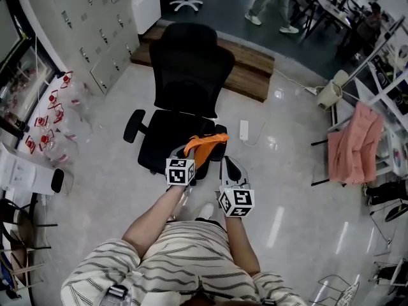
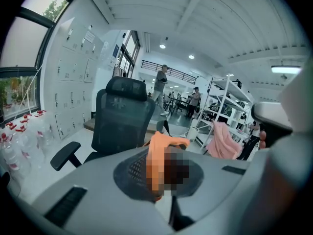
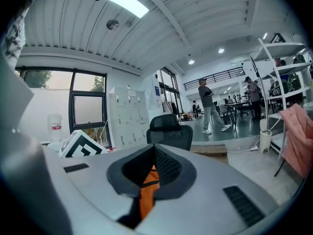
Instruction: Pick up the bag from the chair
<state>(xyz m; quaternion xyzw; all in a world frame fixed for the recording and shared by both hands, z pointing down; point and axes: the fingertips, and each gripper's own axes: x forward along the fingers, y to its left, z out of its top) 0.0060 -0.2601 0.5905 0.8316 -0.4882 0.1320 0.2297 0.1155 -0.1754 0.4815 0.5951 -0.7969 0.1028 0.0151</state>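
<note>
Head view: bag (image 1: 205, 145) hangs over front edge of chair (image 1: 189, 69) seat, long axis left-right between both claws. Left gripper (image 1: 187, 152) pinches orange fabric at left end. Right gripper (image 1: 225, 163), equally near, clamps a fold at right end. Likely lift: straight up.

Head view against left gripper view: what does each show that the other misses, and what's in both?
Only the head view: the two grippers together at the seat's front edge, left gripper and right gripper, plus the white power strip on the floor beside the black chair. Only the left gripper view: its jaws closed on the orange bag, seen close up, and the ceiling lights. Both: the black chair, the orange bag, the hanging pink cloth and the lockers.
</note>
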